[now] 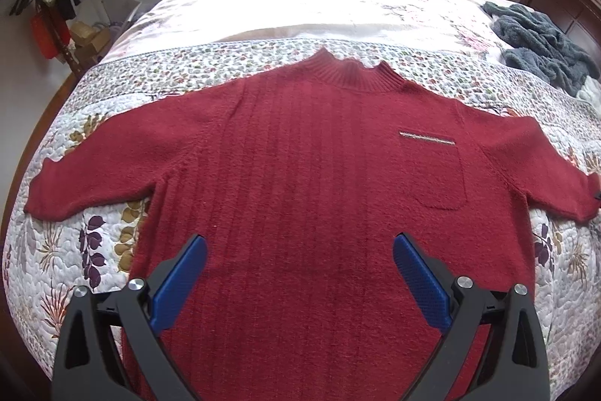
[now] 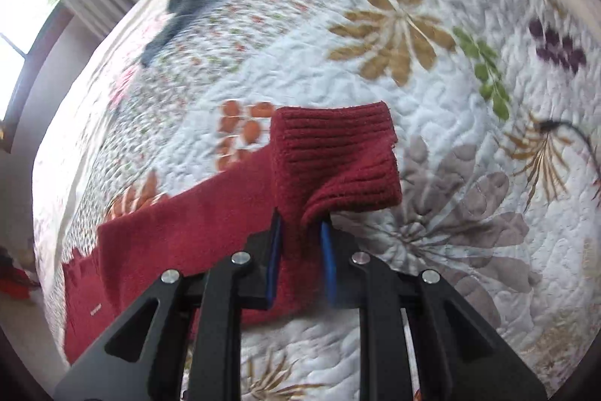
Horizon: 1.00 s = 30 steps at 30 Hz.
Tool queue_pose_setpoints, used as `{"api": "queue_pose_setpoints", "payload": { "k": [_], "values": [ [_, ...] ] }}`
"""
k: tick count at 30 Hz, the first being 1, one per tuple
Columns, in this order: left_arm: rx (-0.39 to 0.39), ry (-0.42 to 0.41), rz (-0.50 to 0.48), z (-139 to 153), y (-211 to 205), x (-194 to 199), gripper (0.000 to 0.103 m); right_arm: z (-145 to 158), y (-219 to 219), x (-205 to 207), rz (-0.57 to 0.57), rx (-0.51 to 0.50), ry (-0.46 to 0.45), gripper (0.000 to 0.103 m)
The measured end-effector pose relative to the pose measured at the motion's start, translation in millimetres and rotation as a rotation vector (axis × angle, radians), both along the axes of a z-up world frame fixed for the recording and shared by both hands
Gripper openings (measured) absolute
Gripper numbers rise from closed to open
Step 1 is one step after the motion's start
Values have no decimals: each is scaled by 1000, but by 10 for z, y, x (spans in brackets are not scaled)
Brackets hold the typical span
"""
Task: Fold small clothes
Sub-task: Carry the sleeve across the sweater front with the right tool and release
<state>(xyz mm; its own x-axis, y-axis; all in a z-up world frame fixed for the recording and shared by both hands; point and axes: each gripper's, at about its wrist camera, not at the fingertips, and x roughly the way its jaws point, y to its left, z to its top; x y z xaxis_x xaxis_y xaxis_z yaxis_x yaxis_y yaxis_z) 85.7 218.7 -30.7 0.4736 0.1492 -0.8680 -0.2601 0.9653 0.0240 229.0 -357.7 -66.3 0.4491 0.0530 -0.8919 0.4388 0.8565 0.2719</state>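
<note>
A red sweater [image 1: 300,153] lies flat, front up, on the quilt [image 1: 94,250], collar toward the top of the frame, sleeves stretched left and right. The left gripper [image 1: 299,258] hovers over the lower body, jaws wide apart, holding nothing. The right gripper [image 2: 300,232] is clamped on the sleeve [image 2: 334,160] behind its ribbed cuff; the blurred view suggests the cuff is lifted. The sleeve's long axis runs toward lower left, so the fold probably goes that way, across the body.
</note>
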Motion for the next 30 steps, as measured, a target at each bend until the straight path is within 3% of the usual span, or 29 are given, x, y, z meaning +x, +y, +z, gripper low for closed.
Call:
{"api": "queue_pose_setpoints", "payload": {
  "k": [6, 16, 23, 30],
  "values": [
    [-13, -10, 15, 25, 78, -51, 99, 363, 980, 158, 217, -90, -47, 17],
    [-22, -14, 29, 61, 287, -133, 99, 378, 2760, 242, 527, -142, -66, 17],
    [-27, -6, 36, 26, 440, -205, 99, 250, 3611, 231, 618, -129, -55, 17],
    [-31, -4, 57, -3, 581, -277, 99, 20, 4081, 244, 672, -168, -15, 17]
  ]
}}
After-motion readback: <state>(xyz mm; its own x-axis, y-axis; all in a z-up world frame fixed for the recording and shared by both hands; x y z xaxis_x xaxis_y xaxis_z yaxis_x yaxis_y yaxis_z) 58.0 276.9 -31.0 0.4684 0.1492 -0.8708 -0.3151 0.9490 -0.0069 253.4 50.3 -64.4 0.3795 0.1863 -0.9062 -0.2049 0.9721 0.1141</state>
